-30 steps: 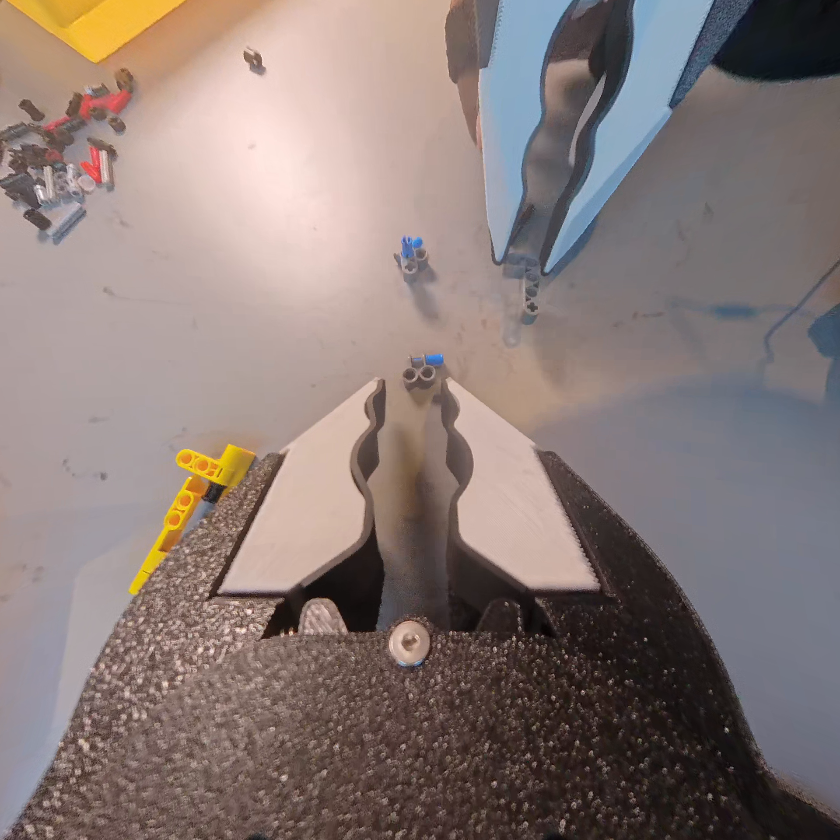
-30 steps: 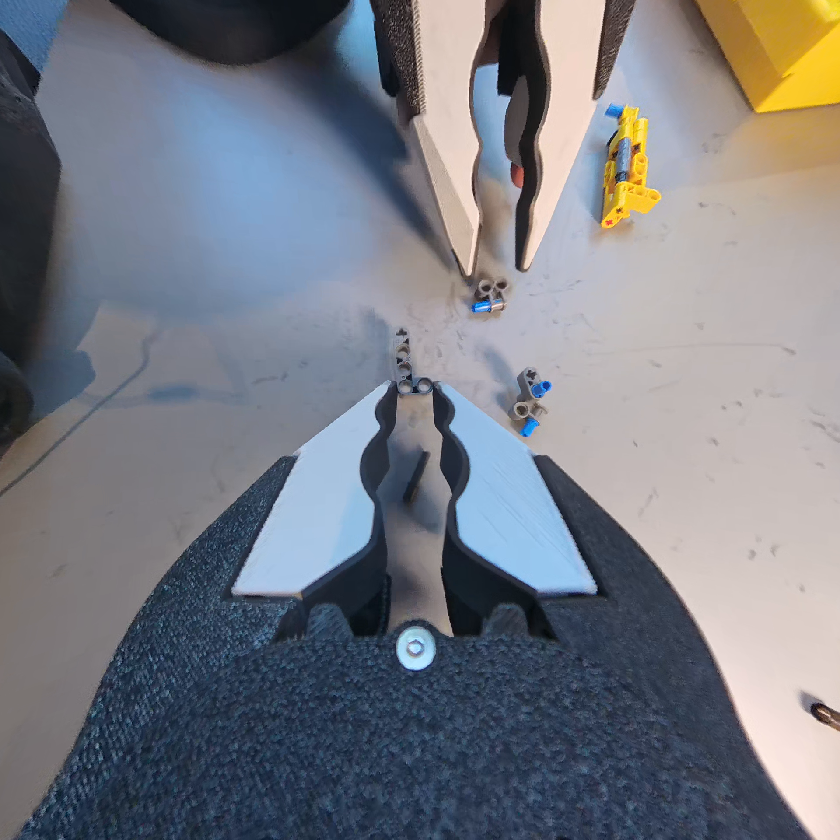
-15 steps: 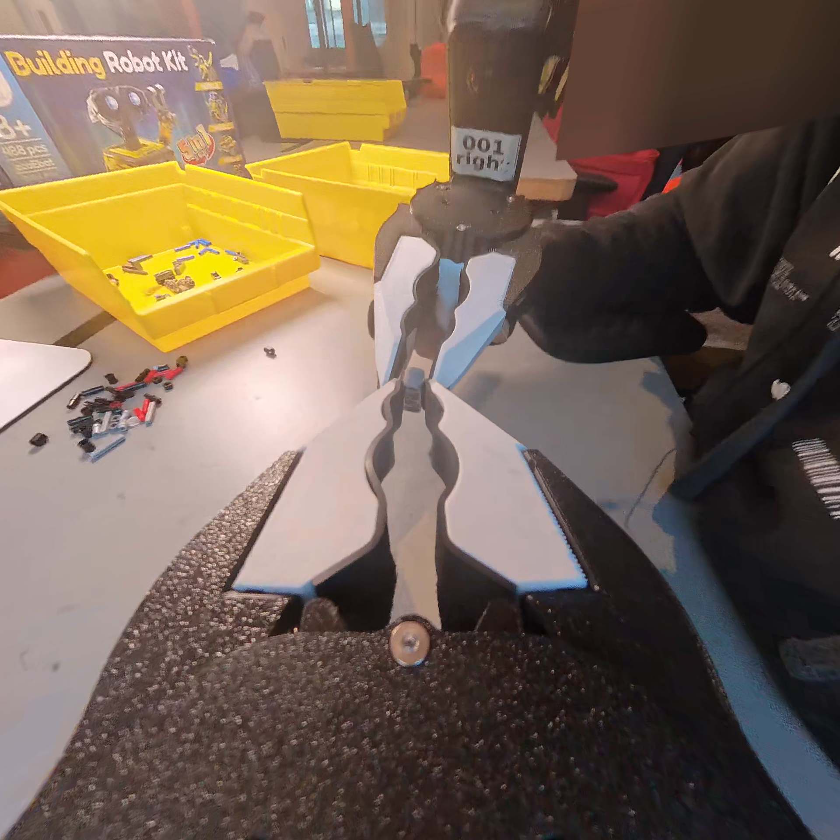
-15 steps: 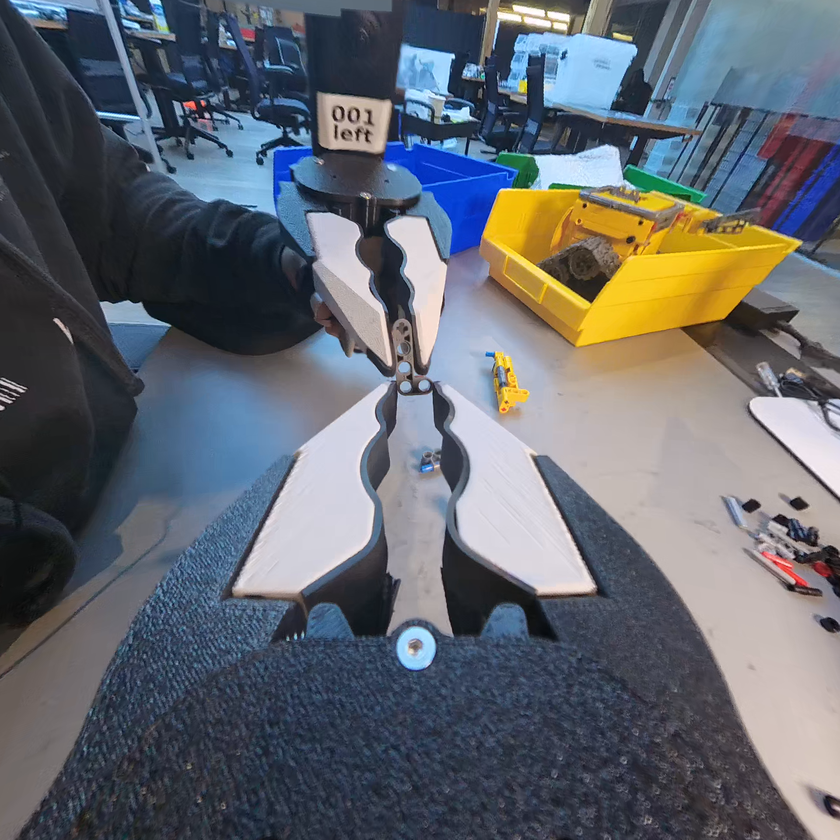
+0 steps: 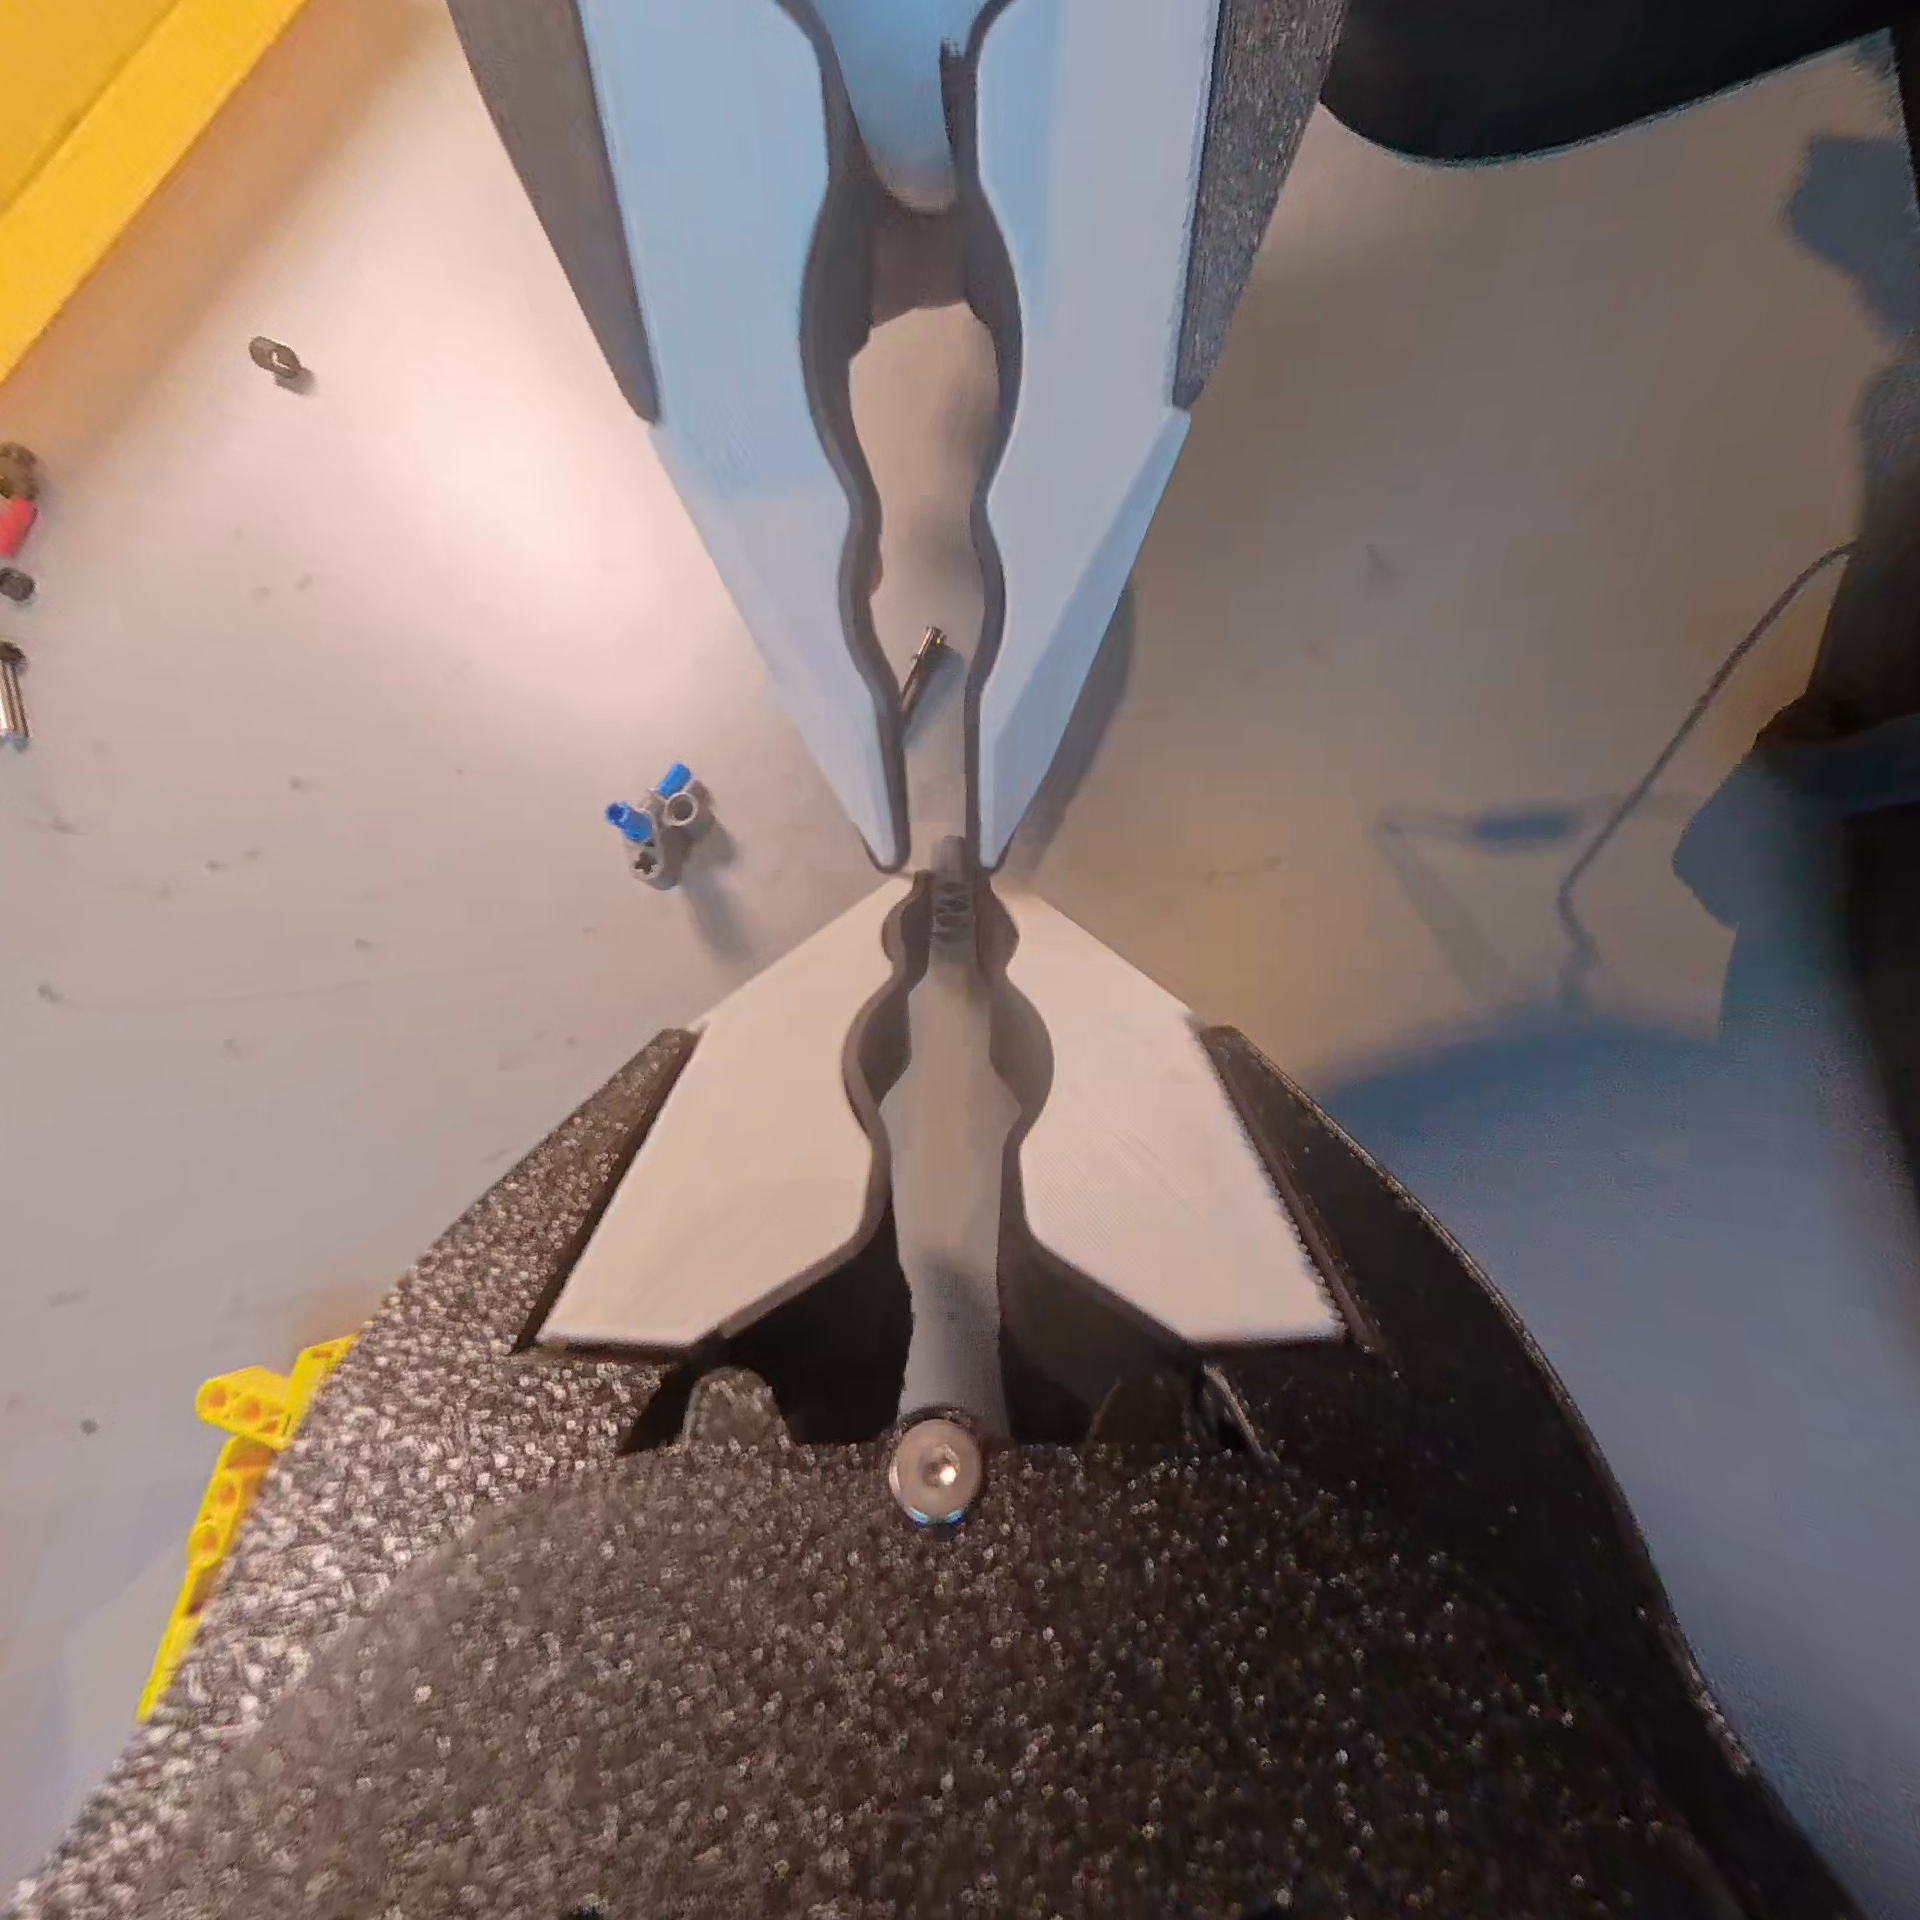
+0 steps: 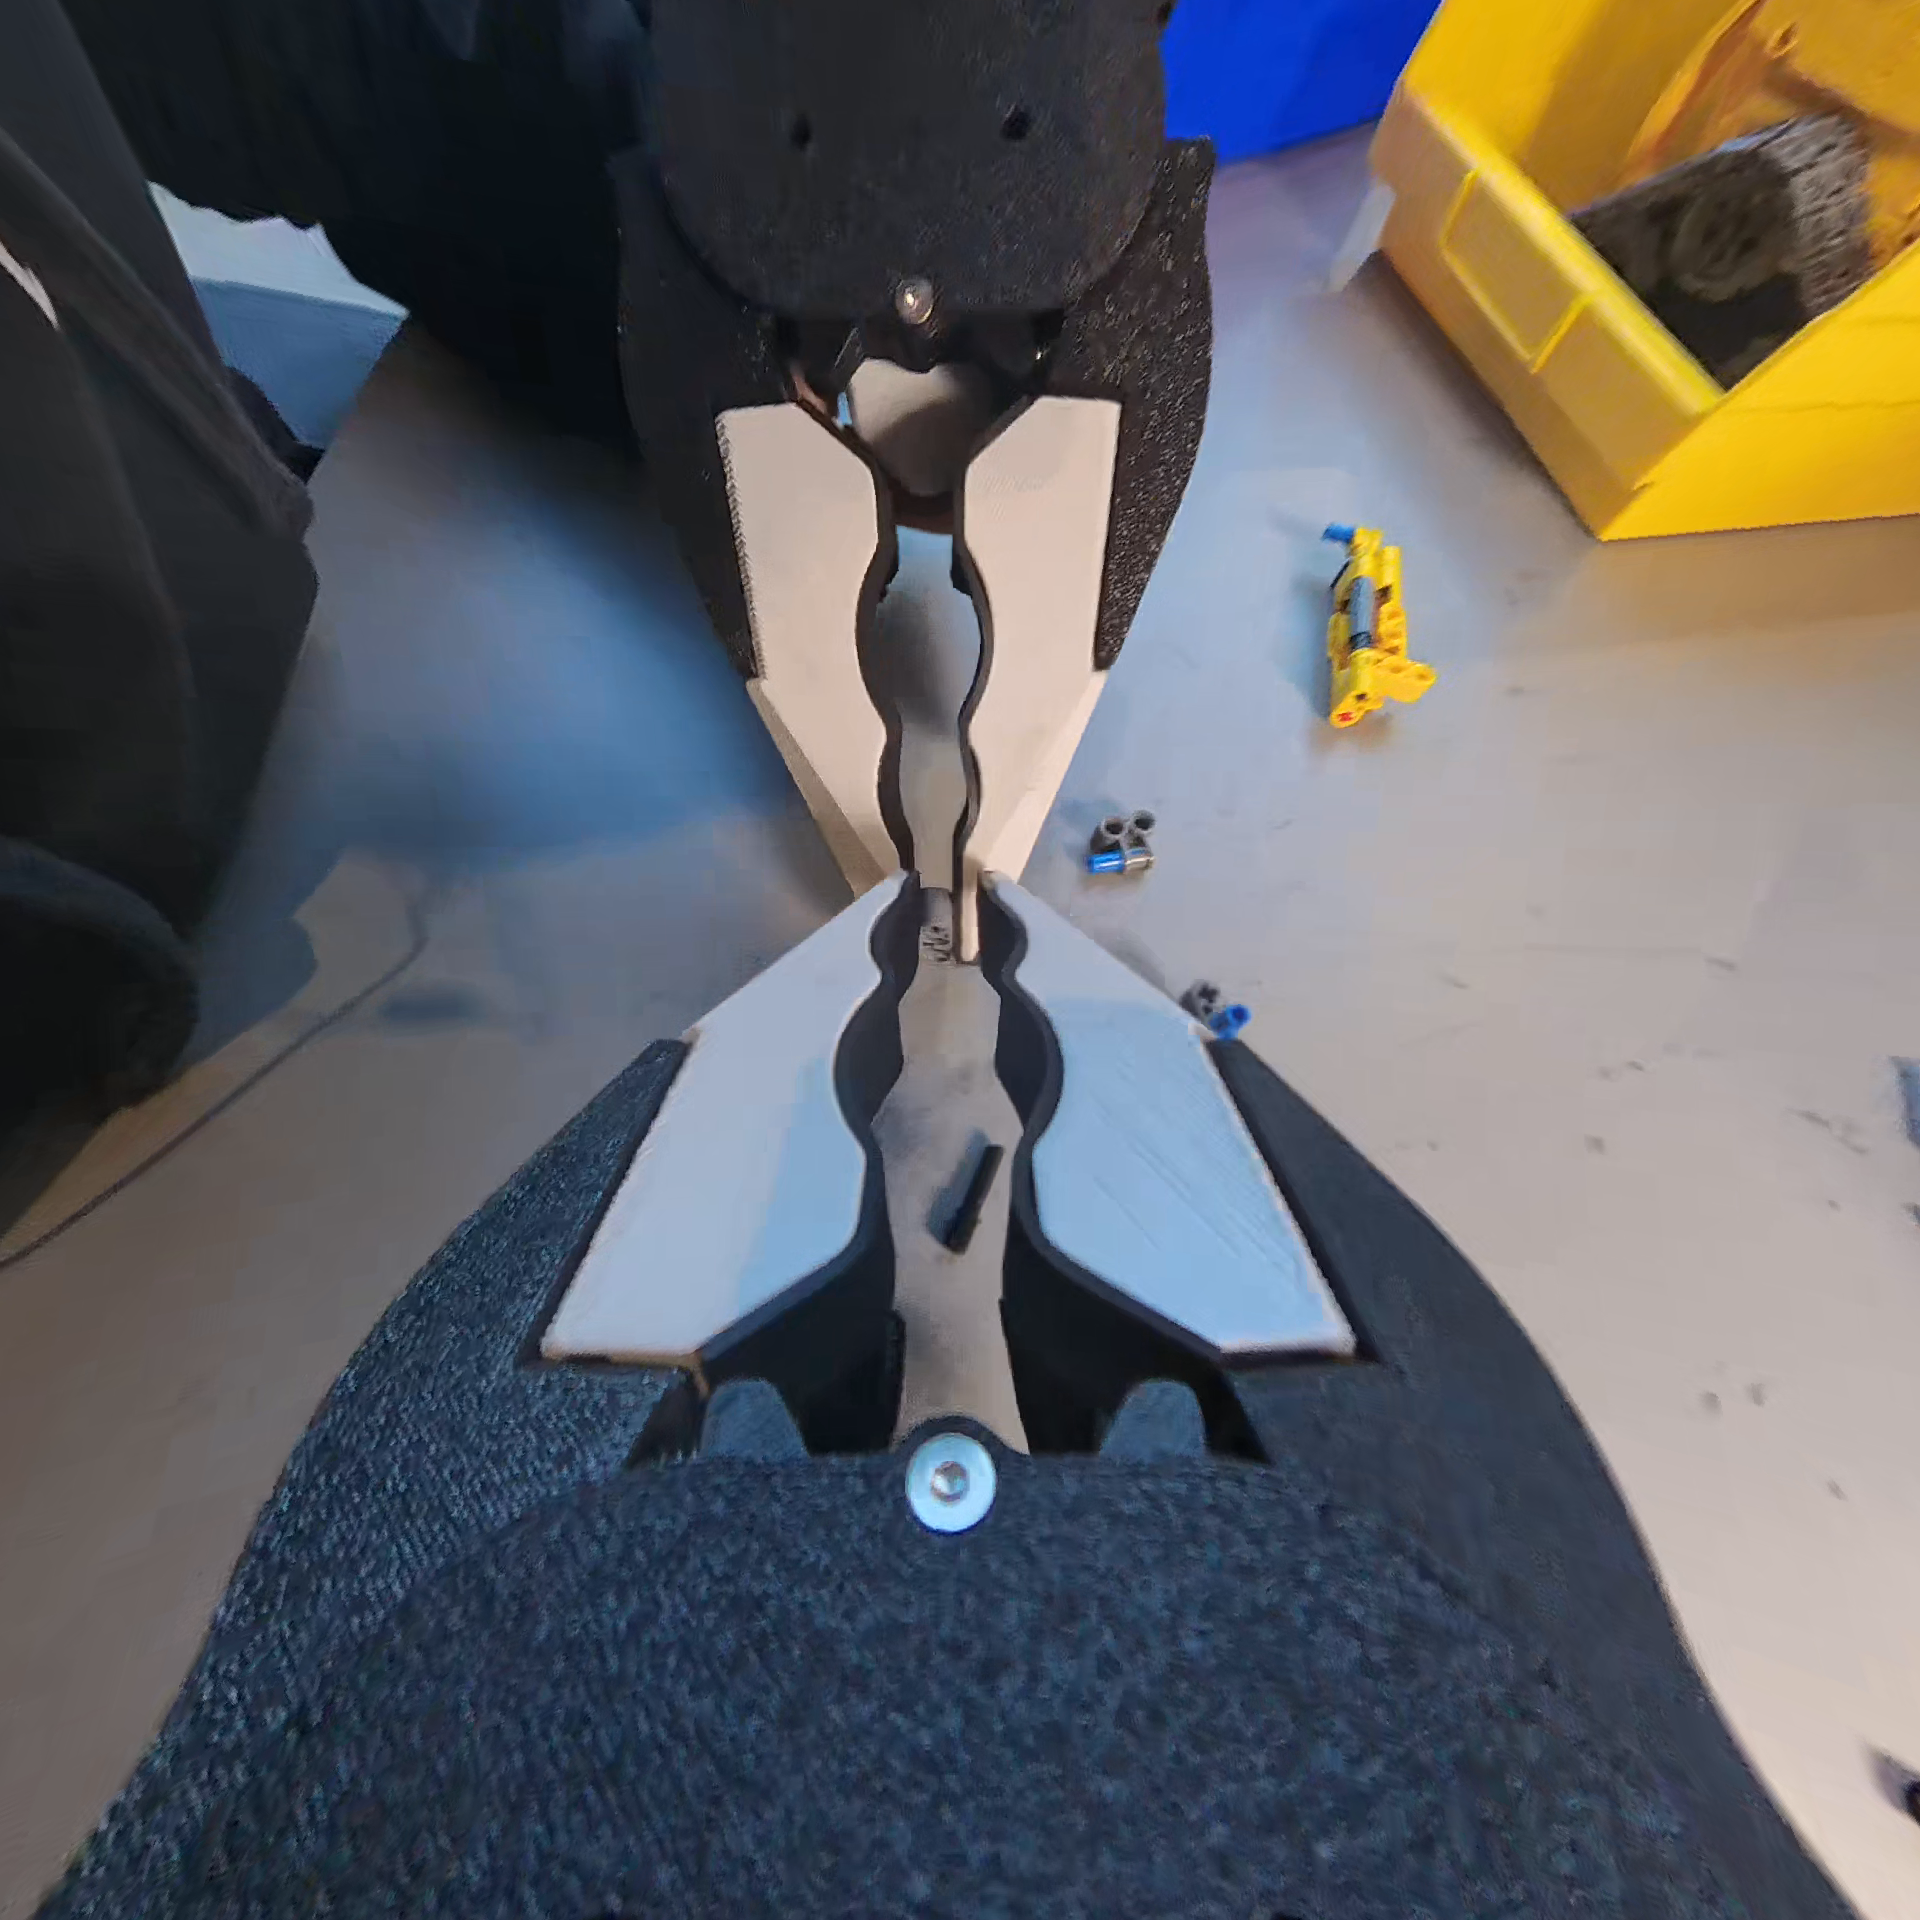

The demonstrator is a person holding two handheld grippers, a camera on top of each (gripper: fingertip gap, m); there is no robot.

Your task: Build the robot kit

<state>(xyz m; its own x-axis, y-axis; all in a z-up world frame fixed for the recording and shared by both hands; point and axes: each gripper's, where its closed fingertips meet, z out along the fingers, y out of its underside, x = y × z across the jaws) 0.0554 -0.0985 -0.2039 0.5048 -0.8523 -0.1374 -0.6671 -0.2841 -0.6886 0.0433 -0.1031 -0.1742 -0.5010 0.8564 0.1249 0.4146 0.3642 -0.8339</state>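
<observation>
Above the middle of the grey table point(image 6: 1455, 1039), the left gripper point(image 5: 940, 914) and the right gripper point(image 6: 940, 925) met tip to tip, both pinched narrow on one small grey beam point(image 5: 948, 902), two blue-pinned connectors point(image 6: 1122, 844) lying unused beside them.

Warm light falls on the grey table point(image 5: 416, 582) in both wrist views, leaving a pale glare patch on it left of the right gripper point(image 5: 938, 847) in the left wrist view, while cool blue-tinted shadows of sleeves and grippers pool on the table to that gripper's right. Wide-angle distortion bends the edges, so the yellow bin point(image 6: 1621, 343) up and right of the left gripper point(image 6: 940, 873) leans and smears. Both views are slightly soft with motion blur, strongest at the borders and on the near black housings.
</observation>
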